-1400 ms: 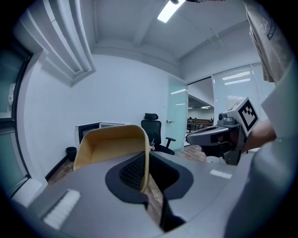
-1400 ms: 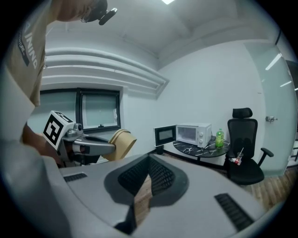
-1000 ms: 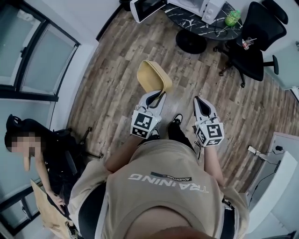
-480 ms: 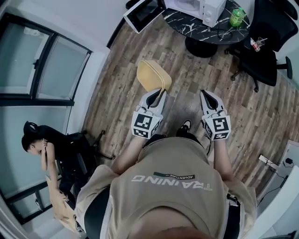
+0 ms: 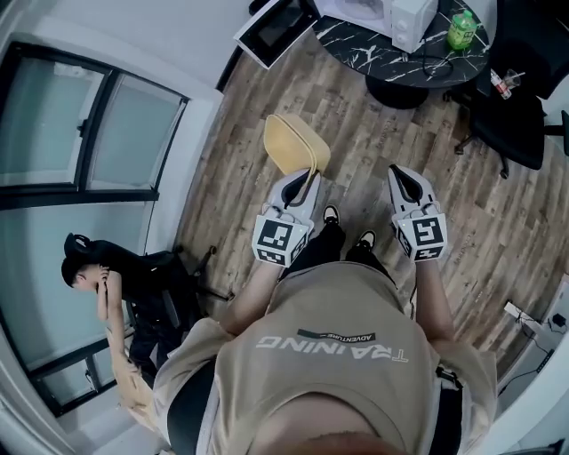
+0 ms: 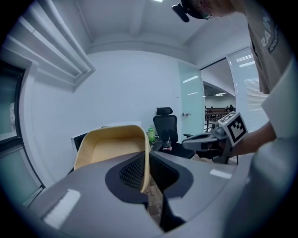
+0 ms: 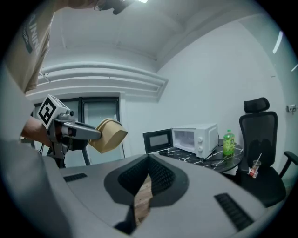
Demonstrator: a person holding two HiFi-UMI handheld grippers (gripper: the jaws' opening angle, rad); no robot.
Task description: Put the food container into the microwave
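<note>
With left tool (image 5: 305, 180), clamps one yellow food container (image 5: 295, 142) by its wall, up in the air over bare wooden floor (image 5: 373, 151). With right tool (image 5: 402, 173), holds nothing, jaws together, well apart from container. Farther ahead, across open floor, one white microwave (image 5: 391, 12), door (image 5: 274, 27) swung wide, on one round bench (image 5: 400, 51).

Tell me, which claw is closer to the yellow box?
Left. The left claw is pinching the yellow box by its wall. The right claw is empty, off to the box's right, not touching it.
</note>
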